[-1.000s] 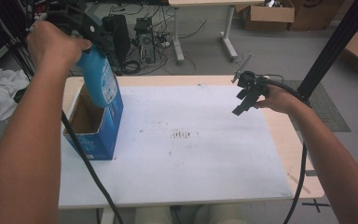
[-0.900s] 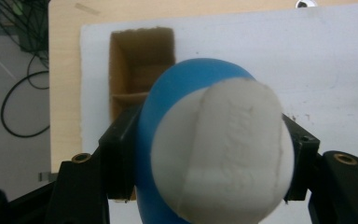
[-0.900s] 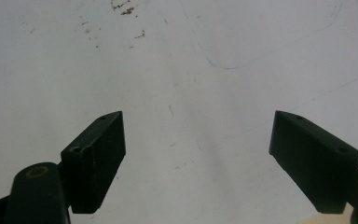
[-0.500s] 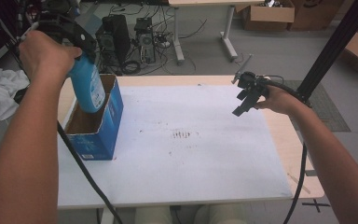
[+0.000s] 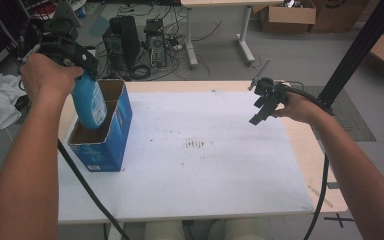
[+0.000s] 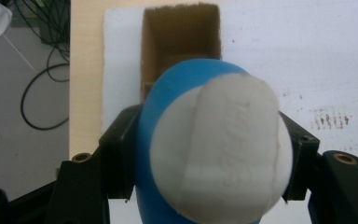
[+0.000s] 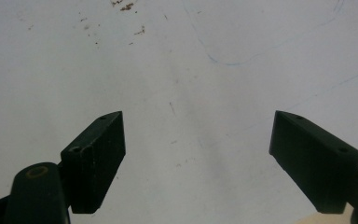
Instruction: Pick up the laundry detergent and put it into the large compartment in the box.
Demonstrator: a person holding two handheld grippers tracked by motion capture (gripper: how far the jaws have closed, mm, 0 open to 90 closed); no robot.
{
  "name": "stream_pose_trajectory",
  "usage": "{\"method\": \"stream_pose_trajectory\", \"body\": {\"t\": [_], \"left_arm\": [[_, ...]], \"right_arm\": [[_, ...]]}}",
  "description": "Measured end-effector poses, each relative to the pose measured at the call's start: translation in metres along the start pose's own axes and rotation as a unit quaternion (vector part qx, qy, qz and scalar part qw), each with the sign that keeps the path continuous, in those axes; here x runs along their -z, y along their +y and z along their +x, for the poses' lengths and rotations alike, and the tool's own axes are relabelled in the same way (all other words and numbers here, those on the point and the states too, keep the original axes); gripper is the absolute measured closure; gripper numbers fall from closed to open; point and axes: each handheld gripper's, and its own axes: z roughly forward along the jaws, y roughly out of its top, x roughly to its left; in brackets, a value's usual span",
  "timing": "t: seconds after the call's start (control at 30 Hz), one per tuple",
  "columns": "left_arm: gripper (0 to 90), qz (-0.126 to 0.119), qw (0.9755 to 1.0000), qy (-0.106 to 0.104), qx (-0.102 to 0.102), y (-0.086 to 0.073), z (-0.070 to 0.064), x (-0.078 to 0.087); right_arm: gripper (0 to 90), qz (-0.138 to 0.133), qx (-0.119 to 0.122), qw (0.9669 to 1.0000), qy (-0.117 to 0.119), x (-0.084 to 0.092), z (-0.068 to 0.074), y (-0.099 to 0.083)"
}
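A: Left tool [image 6: 205,158]?
B: Jaws clamped on either side of a blue bottle [image 5: 91,102] with a white cap [image 6: 219,149]. Bottle's lower end sits inside the open blue cardboard box [image 5: 111,135] at the left of the surface [image 5: 220,165].
A: Right tool [image 7: 196,158]?
B: Jaws spread wide, nothing between them, hanging over the white sheet near the right edge.

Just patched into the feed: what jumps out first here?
The blue bottle with a white cap, clamped in the left gripper, hangs over the open blue box at the table's left edge, its base inside the opening. At the right side, the right gripper hovers open and empty above the white top.
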Motion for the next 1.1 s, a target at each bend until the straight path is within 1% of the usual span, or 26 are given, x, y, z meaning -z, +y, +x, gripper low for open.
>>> {"method": "stream_pose_trajectory", "body": {"t": [0.07,0.1,0.17,0.2,0.23,0.3,0.37,0.4,0.47,0.5,0.53,0.57,0.6,0.63,0.67,0.7,0.73,0.77,0.8,0.83,0.87,0.93,0.97,1.1], "left_arm": [[37.6,0.001,1.0000,-0.002,0.002,-0.003,0.001,-0.008],[37.6,0.001,1.0000,-0.002,0.002,-0.003,0.001,-0.008],[37.6,0.007,1.0000,-0.005,0.001,-0.006,0.002,-0.018],[37.6,0.007,1.0000,-0.006,-0.001,-0.008,0.003,-0.027],[37.6,0.007,1.0000,-0.006,-0.001,-0.008,0.003,-0.027],[37.6,0.010,0.9999,-0.007,0.003,-0.011,0.005,-0.039],[37.6,0.011,0.9999,-0.007,0.000,-0.012,0.005,-0.042],[37.6,0.013,0.9999,-0.007,-0.003,-0.015,0.006,-0.050],[37.6,0.013,0.9999,-0.006,-0.007,-0.017,0.006,-0.057],[37.6,0.013,0.9999,-0.006,-0.007,-0.017,0.006,-0.057],[37.6,0.016,0.9998,-0.007,-0.007,-0.020,0.007,-0.066],[37.6,0.016,0.9998,-0.007,-0.007,-0.020,0.007,-0.066],[37.6,0.020,0.9997,-0.010,-0.008,-0.024,0.008,-0.076],[37.6,0.020,0.9997,-0.010,-0.008,-0.024,0.008,-0.076],[37.6,0.021,0.9997,-0.010,-0.010,-0.028,0.008,-0.084],[37.6,0.021,0.9997,-0.010,-0.010,-0.028,0.008,-0.084],[37.6,0.020,0.9996,-0.009,-0.017,-0.031,0.008,-0.092],[37.6,0.020,0.9996,-0.009,-0.017,-0.031,0.008,-0.092],[37.6,0.023,0.9995,-0.009,-0.018,-0.033,0.008,-0.098],[37.6,0.023,0.9995,-0.009,-0.018,-0.033,0.008,-0.098],[37.6,0.025,0.9995,-0.010,-0.018,-0.036,0.008,-0.104],[37.6,0.025,0.9994,-0.011,-0.018,-0.038,0.009,-0.110],[37.6,0.025,0.9994,-0.011,-0.018,-0.038,0.009,-0.110],[37.6,0.032,0.9993,-0.013,-0.014,-0.043,0.010,-0.123]], "right_arm": [[18.4,-0.001,0.000,1.0000,0.000,0.000,0.000,0.000],[18.4,-0.001,0.000,1.0000,0.000,0.000,0.000,0.000],[18.4,0.001,0.000,1.0000,0.000,0.000,0.000,0.000],[18.4,0.002,0.000,1.0000,0.000,0.000,0.000,0.000],[18.4,0.002,0.000,1.0000,0.000,0.000,0.000,0.000],[18.4,0.002,0.001,1.0000,-0.001,-0.001,0.000,0.000],[18.4,0.002,0.001,1.0000,-0.001,-0.001,0.000,0.000],[18.4,0.002,0.000,1.0000,-0.001,-0.002,0.000,0.001],[18.4,0.002,0.001,1.0000,-0.001,-0.002,-0.001,0.001],[18.4,0.003,0.001,1.0000,-0.001,-0.002,-0.001,0.000],[18.4,0.005,0.001,1.0000,-0.001,-0.003,-0.001,0.000],[18.4,0.005,0.000,1.0000,-0.001,-0.003,-0.001,0.000],[18.4,0.005,0.000,1.0000,-0.001,-0.003,-0.001,0.000],[18.4,0.005,0.000,1.0000,-0.001,-0.003,-0.001,0.000],[18.4,0.006,0.000,1.0000,-0.002,-0.002,-0.001,0.000],[18.4,0.007,-0.001,1.0000,-0.001,-0.002,-0.001,-0.001],[18.4,0.007,-0.001,1.0000,-0.001,-0.002,-0.001,-0.001],[18.4,0.007,-0.002,1.0000,-0.002,-0.002,-0.002,-0.002],[18.4,0.005,-0.003,1.0000,-0.002,-0.002,-0.002,-0.002],[18.4,0.005,-0.003,1.0000,-0.002,-0.002,-0.002,-0.002],[18.4,0.007,-0.005,1.0000,-0.001,-0.003,-0.002,-0.003],[18.4,0.009,-0.006,0.9999,0.000,-0.004,-0.003,-0.005],[18.4,0.009,-0.007,0.9999,0.000,-0.004,-0.003,-0.005],[18.4,0.009,-0.009,0.9999,0.000,-0.005,-0.004,-0.006]]}}
